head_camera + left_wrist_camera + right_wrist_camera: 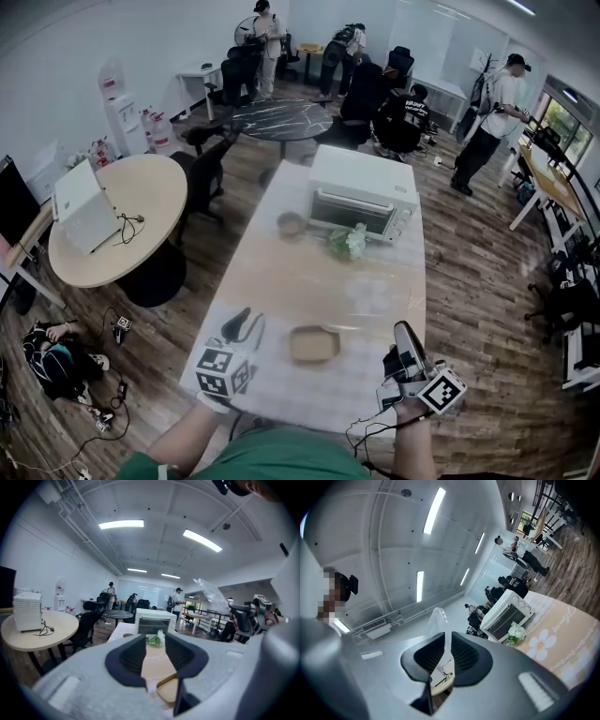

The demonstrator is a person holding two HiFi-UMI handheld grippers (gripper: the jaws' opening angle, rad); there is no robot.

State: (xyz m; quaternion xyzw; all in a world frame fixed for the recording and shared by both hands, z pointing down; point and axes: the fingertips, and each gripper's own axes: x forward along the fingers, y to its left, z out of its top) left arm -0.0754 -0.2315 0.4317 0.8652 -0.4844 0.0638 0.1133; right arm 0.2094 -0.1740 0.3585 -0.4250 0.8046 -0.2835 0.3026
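Observation:
My left gripper (241,324) (154,642) hovers open over the near left of the long table (274,281), with nothing between its jaws. A shallow tan tray (314,345) (169,689) lies just right of it and below its jaws. My right gripper (405,338) (446,642) is raised at the table's near right corner and tilted upward. Its jaws are shut on a thin clear plastic bag (436,620) (209,592) that sticks up above the tips. A bunch of white and green flowers (348,242) (155,639) (515,632) lies mid-table.
A white toaster oven (364,192) (154,620) (506,611) stands at the table's far end, a small bowl (292,223) to its left. Left of the table is a round wooden table (150,192) carrying a white box (82,204), with a black chair (208,173) between. Several people stand far back.

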